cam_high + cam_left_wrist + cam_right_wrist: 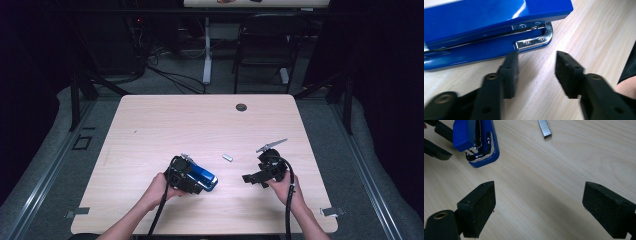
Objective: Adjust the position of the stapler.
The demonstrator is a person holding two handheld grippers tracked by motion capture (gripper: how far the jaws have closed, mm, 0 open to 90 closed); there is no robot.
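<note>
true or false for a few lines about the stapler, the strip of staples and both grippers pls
1. The blue stapler lies on the wooden table. True.
2. The left gripper is clamped on the stapler. False: its jaws stand apart beside the stapler with bare table between them.
3. A strip of staples lies loose on the table, apart from the stapler. True.
4. The right gripper holds the strip of staples. False: its jaws are wide open over bare wood, and the strip lies farther off.
5. The stapler is red. False: it is blue with a shiny metal front.
</note>
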